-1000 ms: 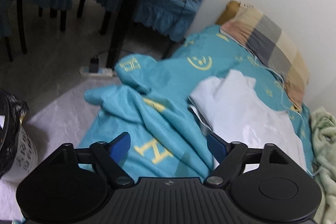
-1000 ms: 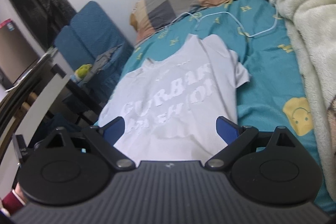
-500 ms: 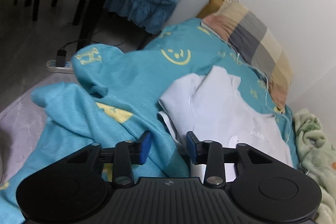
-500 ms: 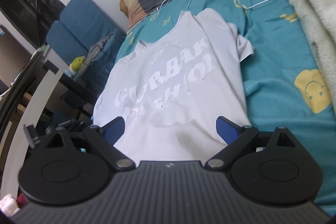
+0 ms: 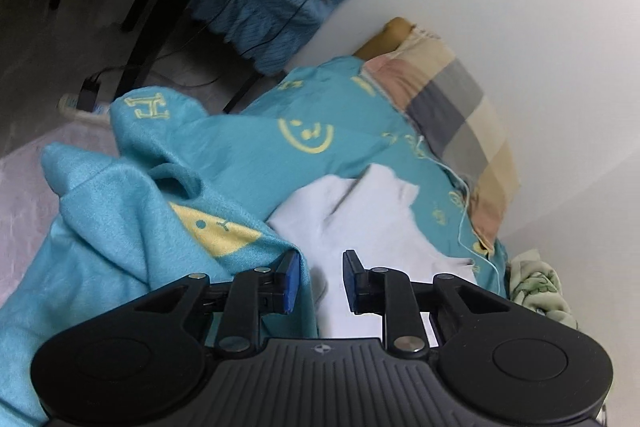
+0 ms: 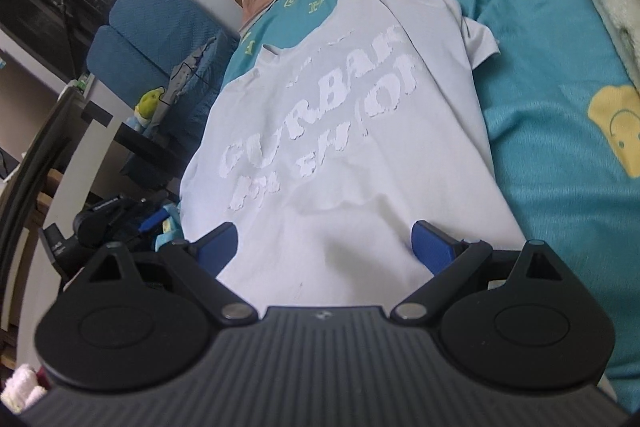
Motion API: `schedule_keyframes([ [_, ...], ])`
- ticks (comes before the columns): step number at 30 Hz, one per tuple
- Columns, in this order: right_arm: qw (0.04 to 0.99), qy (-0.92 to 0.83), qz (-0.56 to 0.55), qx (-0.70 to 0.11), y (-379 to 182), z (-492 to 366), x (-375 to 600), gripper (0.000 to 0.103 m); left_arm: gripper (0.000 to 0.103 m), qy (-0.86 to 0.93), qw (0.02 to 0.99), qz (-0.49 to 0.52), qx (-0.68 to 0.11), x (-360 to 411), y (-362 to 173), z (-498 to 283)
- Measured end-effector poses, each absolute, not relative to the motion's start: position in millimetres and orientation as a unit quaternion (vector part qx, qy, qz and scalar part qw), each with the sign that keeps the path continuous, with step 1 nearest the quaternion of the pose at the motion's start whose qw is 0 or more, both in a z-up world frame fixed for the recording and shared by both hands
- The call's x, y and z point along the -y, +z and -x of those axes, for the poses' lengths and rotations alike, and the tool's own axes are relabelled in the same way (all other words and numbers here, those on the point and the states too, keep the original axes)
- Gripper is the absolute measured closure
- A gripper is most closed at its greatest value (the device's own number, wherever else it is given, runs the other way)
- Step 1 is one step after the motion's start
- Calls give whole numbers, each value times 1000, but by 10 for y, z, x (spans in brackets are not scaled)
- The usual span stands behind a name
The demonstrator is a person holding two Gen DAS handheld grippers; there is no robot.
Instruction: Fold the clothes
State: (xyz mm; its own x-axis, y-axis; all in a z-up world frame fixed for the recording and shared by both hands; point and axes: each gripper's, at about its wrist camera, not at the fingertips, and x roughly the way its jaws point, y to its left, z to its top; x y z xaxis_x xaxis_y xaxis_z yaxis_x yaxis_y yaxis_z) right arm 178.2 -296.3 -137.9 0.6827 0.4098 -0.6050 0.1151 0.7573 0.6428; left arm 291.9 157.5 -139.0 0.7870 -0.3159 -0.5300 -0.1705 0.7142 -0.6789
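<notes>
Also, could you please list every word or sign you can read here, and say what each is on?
"GURBAK": raised white letters, upper line on the T-shirt.
Lower line on the T-shirt: broken, not readable.
"H": yellow letter repeated on the teal sheet, among smiley faces.
Left gripper, right gripper: no lettering.

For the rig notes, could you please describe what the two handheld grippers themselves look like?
Both match: the left gripper and right gripper have matte black ribbed bodies, a round black disc on each side, angled black link arms with silver pivot pins, blue pads on the fingertips, and a small crosshair mark at the centre. No cables or sleeves show.
</notes>
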Motion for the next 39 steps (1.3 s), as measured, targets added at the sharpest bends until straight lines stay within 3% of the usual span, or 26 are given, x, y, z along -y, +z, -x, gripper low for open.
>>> schedule_keyframes([
  [9, 848, 85, -346, -393, -1391, -1771, 2968, 8, 79, -72, 879, 383, -275, -1608, -1241, -2845],
  [16, 841, 85, -353, -402, -1441, -1778, 2967, 8, 79, -50, 847, 389, -359, -1559, -1603, -2935],
  [18, 839, 85, -355, -403, -1447, -1777, 2974, 8, 84, -33, 821, 419, -385, -1628, -1766, -2938],
  [22, 837, 84, -357, -406, -1460, -1781, 2967, 8, 85, -18, 792, 481, -376, -1771, -1913, -2877],
  [29, 831, 86, -363, -413, -1503, -1789, 2957, 8, 89, -16, 787, 494, -368, -1758, -1966, -2861],
  [31, 830, 86, -365, -414, -1509, -1792, 2958, 8, 91, -17, 794, 485, -366, -1738, -1932, -2882],
  [33, 830, 86, -364, -414, -1507, -1794, 2953, 8, 100, -20, 802, 474, -363, -1717, -1889, -2905],
  [39, 830, 85, -365, -414, -1506, -1781, 2959, 8, 101, -43, 855, 421, -300, -1684, -1365, -2896],
])
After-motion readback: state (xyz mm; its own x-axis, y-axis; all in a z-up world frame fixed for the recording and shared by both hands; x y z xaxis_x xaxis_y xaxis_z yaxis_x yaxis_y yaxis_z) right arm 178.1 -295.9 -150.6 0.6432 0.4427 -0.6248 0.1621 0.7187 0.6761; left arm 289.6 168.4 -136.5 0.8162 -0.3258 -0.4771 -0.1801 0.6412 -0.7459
